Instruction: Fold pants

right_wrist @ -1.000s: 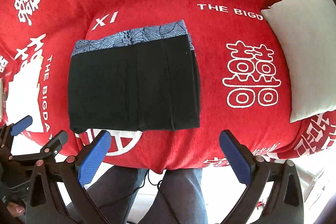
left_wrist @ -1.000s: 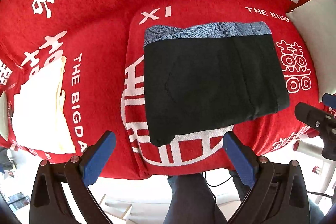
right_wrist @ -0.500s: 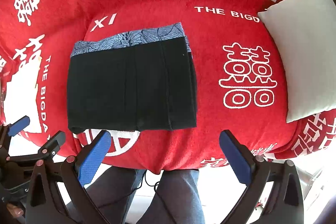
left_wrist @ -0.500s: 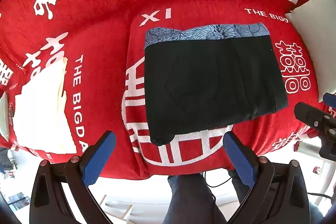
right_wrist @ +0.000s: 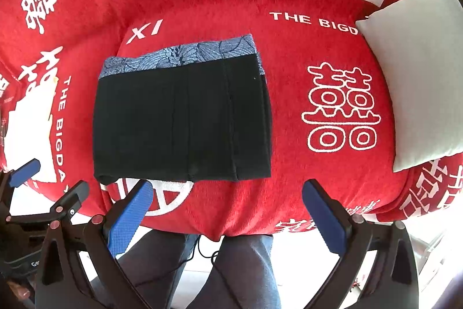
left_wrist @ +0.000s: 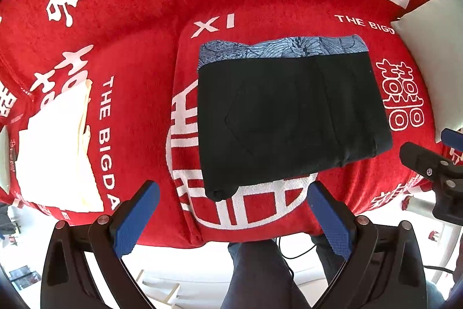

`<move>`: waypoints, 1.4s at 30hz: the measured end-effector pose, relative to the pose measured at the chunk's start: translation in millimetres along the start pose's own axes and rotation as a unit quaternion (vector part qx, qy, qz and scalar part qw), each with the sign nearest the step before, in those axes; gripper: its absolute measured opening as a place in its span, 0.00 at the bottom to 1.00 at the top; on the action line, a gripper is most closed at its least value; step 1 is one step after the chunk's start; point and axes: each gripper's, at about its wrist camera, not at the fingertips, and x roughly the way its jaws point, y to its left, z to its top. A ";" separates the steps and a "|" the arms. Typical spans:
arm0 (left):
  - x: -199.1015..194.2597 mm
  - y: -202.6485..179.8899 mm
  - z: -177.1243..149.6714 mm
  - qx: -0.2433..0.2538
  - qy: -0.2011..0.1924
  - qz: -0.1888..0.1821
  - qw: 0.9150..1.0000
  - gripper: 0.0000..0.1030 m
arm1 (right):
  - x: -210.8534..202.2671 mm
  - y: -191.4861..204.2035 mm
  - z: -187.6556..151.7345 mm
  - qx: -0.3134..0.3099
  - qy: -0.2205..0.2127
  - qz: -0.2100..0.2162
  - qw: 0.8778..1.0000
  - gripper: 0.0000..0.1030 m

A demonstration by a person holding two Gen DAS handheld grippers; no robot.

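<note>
The black pants (left_wrist: 289,118) lie folded into a flat rectangle on the red sofa cover, with a blue patterned band (left_wrist: 283,48) showing along the far edge. They also show in the right wrist view (right_wrist: 182,123). My left gripper (left_wrist: 231,219) is open and empty, held back off the near edge of the pants. My right gripper (right_wrist: 228,213) is open and empty, near the sofa's front edge, to the right of the pants' near edge.
The red cover (left_wrist: 139,28) with white characters spans the sofa. A folded cream cloth (left_wrist: 58,146) lies at the left. A pale cushion (right_wrist: 416,77) leans at the right. The person's legs (right_wrist: 231,274) stand at the sofa's front edge.
Both grippers have drifted slightly; the pants lie as before. Nothing was taken hold of or let go.
</note>
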 end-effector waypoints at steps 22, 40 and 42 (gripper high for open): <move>0.4 -1.1 1.6 0.001 0.002 -0.002 1.000 0.99 | -1.6 2.6 3.6 -0.003 0.000 -0.002 1.000 1.00; 4.4 -2.6 1.8 -0.004 0.009 -0.011 1.000 0.99 | 0.0 3.3 3.2 -0.004 0.001 -0.003 1.000 1.00; 4.5 -3.0 1.8 -0.006 0.009 -0.012 1.000 0.99 | 0.9 2.9 2.8 -0.004 0.001 -0.003 1.000 1.00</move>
